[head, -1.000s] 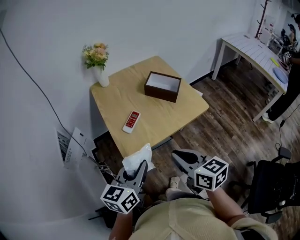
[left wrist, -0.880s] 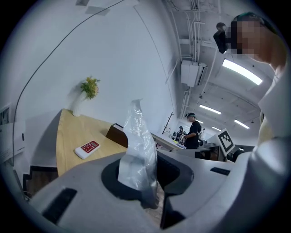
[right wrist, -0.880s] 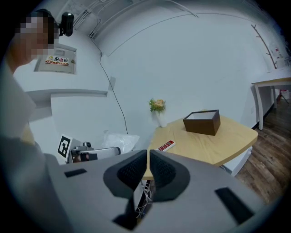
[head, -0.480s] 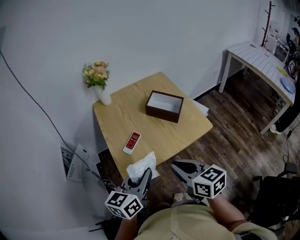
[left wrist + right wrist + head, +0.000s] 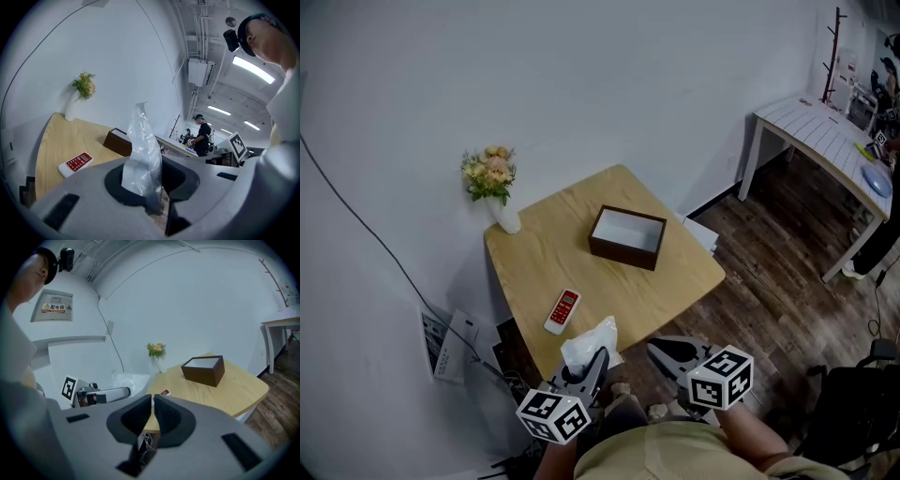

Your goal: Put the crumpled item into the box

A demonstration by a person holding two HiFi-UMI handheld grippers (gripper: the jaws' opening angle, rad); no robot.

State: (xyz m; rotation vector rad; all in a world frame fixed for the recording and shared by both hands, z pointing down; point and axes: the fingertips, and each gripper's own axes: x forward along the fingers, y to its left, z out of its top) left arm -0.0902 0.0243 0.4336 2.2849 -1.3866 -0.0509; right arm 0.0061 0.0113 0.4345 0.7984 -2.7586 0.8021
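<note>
A crumpled clear-white plastic bag [image 5: 592,341] sticks up from my left gripper [image 5: 596,359], whose jaws are shut on its lower end. In the left gripper view the plastic bag [image 5: 142,150] rises between the jaws of the left gripper [image 5: 154,187]. The dark brown open box [image 5: 626,237] with a pale inside stands on the wooden table [image 5: 675,281], well beyond both grippers. My right gripper [image 5: 668,352] hangs off the table's near edge, shut and empty. In the right gripper view, the right gripper [image 5: 153,409] has its pads almost together, and the box [image 5: 204,370] lies ahead to the right.
A red-and-white remote [image 5: 562,311] lies on the table near its front left edge. A white vase of flowers [image 5: 494,183] stands at the far left corner by the wall. Cables and a white device [image 5: 445,333] sit on the floor at left. A white desk [image 5: 816,131] stands at right.
Both grippers have come closer to the table's near edge, and the table now sits lower in the head view. The bag stays in the left jaws.
</note>
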